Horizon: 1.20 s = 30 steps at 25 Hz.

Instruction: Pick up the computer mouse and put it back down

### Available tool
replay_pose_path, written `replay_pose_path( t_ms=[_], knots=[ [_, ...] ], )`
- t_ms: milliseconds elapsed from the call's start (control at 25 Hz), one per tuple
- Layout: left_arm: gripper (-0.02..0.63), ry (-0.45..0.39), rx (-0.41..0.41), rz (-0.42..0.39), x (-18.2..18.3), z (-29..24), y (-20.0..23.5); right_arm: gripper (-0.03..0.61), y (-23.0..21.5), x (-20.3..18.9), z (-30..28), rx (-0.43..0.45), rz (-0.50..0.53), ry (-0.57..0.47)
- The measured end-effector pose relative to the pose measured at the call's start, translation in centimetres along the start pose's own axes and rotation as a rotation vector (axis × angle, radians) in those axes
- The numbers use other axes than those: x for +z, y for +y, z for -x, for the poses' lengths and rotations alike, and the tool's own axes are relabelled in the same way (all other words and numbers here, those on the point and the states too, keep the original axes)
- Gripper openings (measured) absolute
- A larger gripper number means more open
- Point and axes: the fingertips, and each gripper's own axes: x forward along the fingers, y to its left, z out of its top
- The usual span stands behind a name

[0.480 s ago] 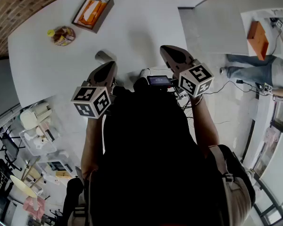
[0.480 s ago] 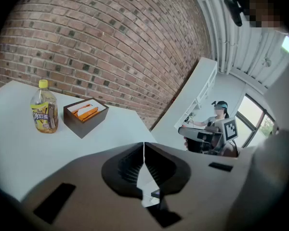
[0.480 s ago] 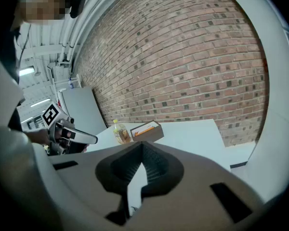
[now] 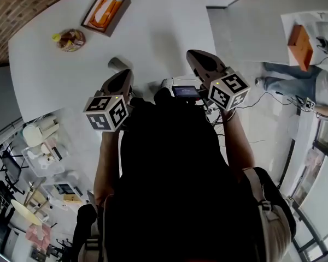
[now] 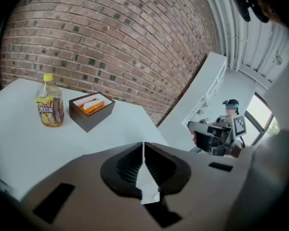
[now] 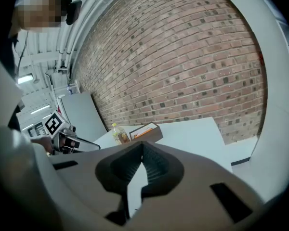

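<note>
In the head view a small grey rounded object (image 4: 118, 64), apparently the computer mouse, lies on the white table (image 4: 153, 26) just ahead of my left gripper (image 4: 127, 73). That gripper is shut and empty, and its jaws (image 5: 143, 146) meet at the tip in the left gripper view. My right gripper (image 4: 192, 54) hovers over the table's right part, well to the right of the grey object. It is also shut, with nothing between its jaws (image 6: 142, 146). Neither gripper view shows the mouse.
A yellow-capped drink bottle (image 4: 70, 40) and a dark box with orange contents (image 4: 105, 11) stand at the table's far left. They also show as the bottle (image 5: 49, 102) and box (image 5: 90, 109). A brick wall lies beyond. Another person (image 5: 226, 124) is off to the right.
</note>
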Motion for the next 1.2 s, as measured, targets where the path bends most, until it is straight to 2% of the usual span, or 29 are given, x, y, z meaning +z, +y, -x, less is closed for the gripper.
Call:
replay_pose_path(
  t_ms=[160, 360, 560, 680, 1200],
  knots=[
    [0.015, 0.017, 0.040, 0.028, -0.9, 0.1, 1.2, 0.017, 0.3, -0.3, 0.0, -0.001, 0.003, 0.013],
    [0.017, 0.027, 0.100, 0.083, -1.8, -1.4, 2.0, 0.017, -1.3, -0.6, 0.9, -0.010, 0.000, 0.028],
    [0.020, 0.011, 0.153, 0.152, -2.5, -2.4, 2.7, 0.017, -2.4, -1.1, 1.8, -0.009, -0.001, 0.040],
    [0.066, 0.002, 0.179, 0.181, -2.8, -2.9, 3.1, 0.017, -2.7, -1.2, 2.1, -0.008, -0.001, 0.044],
    [0.153, -0.010, 0.291, 0.281, -4.9, -5.0, 5.5, 0.017, -4.7, -2.4, 3.7, -0.022, 0.012, 0.100]
  ],
)
